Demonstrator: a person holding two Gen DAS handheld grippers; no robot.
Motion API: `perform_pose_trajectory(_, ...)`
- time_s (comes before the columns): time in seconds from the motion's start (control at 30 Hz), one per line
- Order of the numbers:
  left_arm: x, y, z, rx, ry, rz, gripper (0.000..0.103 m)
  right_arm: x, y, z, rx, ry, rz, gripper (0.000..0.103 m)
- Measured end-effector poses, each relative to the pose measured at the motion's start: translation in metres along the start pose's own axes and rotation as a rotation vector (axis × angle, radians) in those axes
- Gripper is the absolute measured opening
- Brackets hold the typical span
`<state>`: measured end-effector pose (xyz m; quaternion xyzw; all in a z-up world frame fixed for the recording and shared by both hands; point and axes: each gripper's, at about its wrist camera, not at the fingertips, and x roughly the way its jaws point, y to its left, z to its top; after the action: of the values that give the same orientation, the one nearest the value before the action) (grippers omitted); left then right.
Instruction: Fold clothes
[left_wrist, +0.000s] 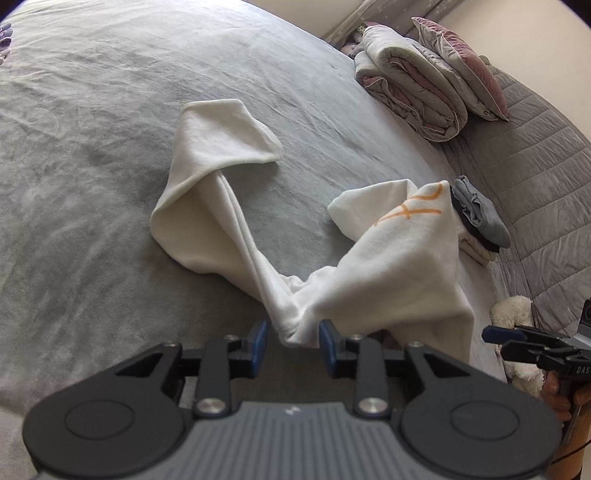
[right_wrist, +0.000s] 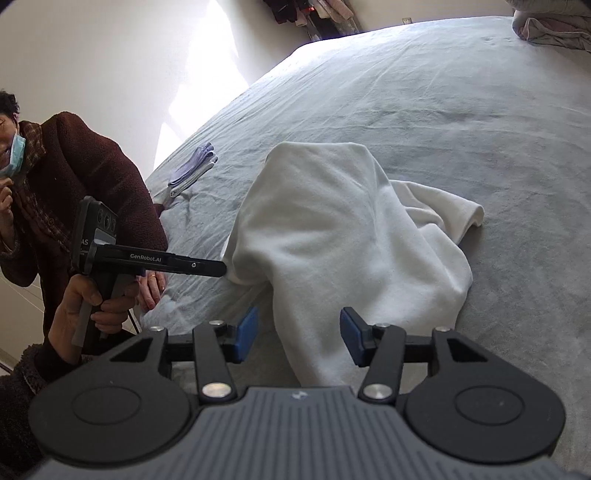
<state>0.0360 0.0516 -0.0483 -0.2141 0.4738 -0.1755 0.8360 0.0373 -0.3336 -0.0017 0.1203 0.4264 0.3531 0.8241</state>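
Left gripper (left_wrist: 291, 338) pinches a bunched edge of the white garment (left_wrist: 388, 266), lifting it off the grey bed (left_wrist: 92, 147).
From the left, a hand (right_wrist: 85, 306) grips that gripper's handle, its arm reaching level toward the cloth; the garment drapes ahead of it, 1 end lying on the bed. The right gripper (right_wrist: 299, 334), jaws wide and empty, hovers just before the garment's hanging fold.

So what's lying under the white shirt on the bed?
Only the grey bedsheet shows around and under the white shirt, whose bunched edge the left tool grips. Anything beneath its draped folds is covered.
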Motion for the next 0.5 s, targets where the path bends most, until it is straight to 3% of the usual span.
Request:
perform_pose_trajectory(0.03,-0.001,0.001,0.002,-0.006,-0.011,0.009,0.044,-0.002,-0.003,0.004,0.015,-0.025,-0.005,0.054)
perform_pose_trajectory(0.17,-0.006,0.007,0.009,-0.030,-0.057,0.045,0.054,0.004,-0.024,0.017,0.093,-0.094,-0.057,0.054)
perform_pose_trajectory(0.43,0.008,0.010,0.026,-0.054,-0.109,0.211,0.056,0.040,-0.057,0.039,0.166,-0.167,-0.298,0.054)
perform_pose_trajectory(0.5,0.010,0.010,0.031,-0.074,-0.119,0.208,0.055,0.051,-0.062,0.043,0.165,-0.173,-0.349,0.054)
